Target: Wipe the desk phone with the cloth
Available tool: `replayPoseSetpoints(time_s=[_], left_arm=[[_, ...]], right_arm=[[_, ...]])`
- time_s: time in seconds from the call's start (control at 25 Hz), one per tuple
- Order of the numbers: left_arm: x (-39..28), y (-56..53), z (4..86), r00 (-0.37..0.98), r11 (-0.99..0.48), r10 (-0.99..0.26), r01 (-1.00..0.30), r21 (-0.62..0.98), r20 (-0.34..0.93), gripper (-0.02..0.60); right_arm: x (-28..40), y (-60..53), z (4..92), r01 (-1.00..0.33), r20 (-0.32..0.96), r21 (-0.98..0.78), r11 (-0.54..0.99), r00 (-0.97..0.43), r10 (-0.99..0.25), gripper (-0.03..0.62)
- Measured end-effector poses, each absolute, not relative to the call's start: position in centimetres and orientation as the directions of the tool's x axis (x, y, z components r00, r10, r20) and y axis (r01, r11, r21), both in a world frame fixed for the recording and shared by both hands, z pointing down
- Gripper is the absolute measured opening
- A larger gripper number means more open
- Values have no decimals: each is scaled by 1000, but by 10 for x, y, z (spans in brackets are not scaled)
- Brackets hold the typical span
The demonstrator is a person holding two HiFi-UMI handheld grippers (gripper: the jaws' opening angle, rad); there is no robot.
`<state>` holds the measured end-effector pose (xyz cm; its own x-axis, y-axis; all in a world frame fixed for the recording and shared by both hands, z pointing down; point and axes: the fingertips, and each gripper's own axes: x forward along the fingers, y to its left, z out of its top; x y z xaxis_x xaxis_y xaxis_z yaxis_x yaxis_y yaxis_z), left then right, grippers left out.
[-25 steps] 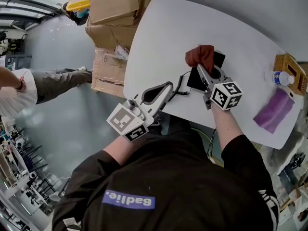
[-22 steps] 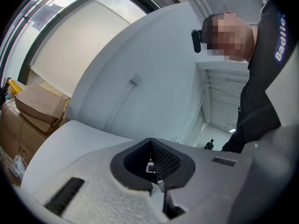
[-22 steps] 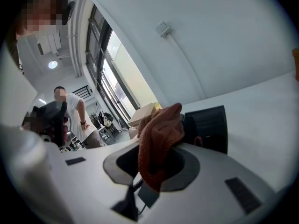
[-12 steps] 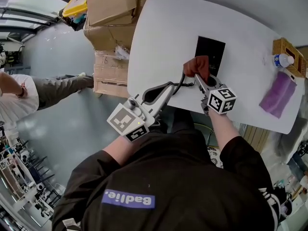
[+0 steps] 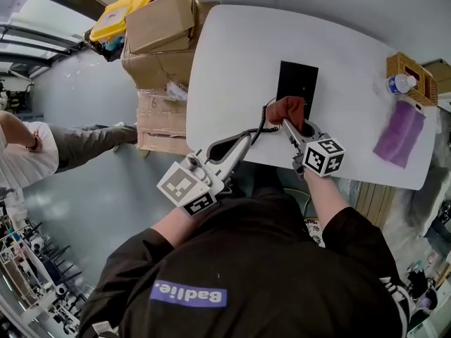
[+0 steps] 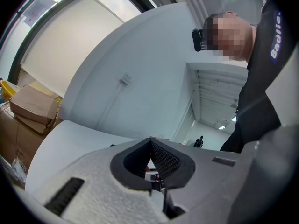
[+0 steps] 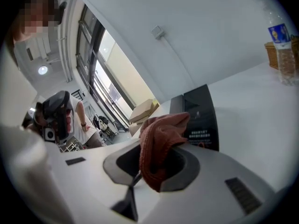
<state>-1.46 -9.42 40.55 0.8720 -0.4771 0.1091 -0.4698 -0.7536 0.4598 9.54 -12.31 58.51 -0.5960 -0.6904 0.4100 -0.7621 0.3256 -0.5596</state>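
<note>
The black desk phone (image 5: 297,88) lies flat on the white table (image 5: 232,55); in the right gripper view the phone (image 7: 198,115) is just beyond the jaws. My right gripper (image 5: 287,122) is shut on a rust-red cloth (image 5: 287,109), which bunches at the phone's near end. In its own view the cloth (image 7: 161,136) hangs out between the jaws of the right gripper (image 7: 154,153). A coiled black cord (image 5: 262,120) runs from the phone to the tip of my left gripper (image 5: 243,138), whose jaws meet at the tips (image 6: 149,141). Whether they pinch the cord is hidden.
Cardboard boxes (image 5: 158,21) are stacked off the table's left edge. At the far right stand a wicker basket (image 5: 409,72) and a water bottle (image 5: 394,83), with a purple cloth (image 5: 398,134) beside them. A person (image 5: 28,153) stands at the left.
My right gripper has drawn the cloth back along the phone, from its far part to its near end. The left gripper has stayed at the table's near edge.
</note>
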Motion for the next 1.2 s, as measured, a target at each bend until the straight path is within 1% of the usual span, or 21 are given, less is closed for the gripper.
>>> replayPoseSetpoints(time_s=[0.32, 0.64, 0.88, 1.2], left_arm=[[10, -117, 391, 851, -746, -518, -497, 444, 84, 6], [15, -133, 390, 803, -703, -588, -565, 432, 96, 6], [11, -135, 397, 787, -679, -606, -587, 441, 116, 6], [8, -121, 405, 820, -702, -558, -548, 455, 126, 6]], right_arm=[[140, -195, 533, -762, 319, -523, 381, -589, -742, 94], [160, -251, 534, -754, 303, -510, 414, -607, -734, 94], [154, -242, 556, -742, 332, -530, 410, -627, -705, 94], [142, -199, 581, -743, 364, -556, 374, -621, -694, 94]])
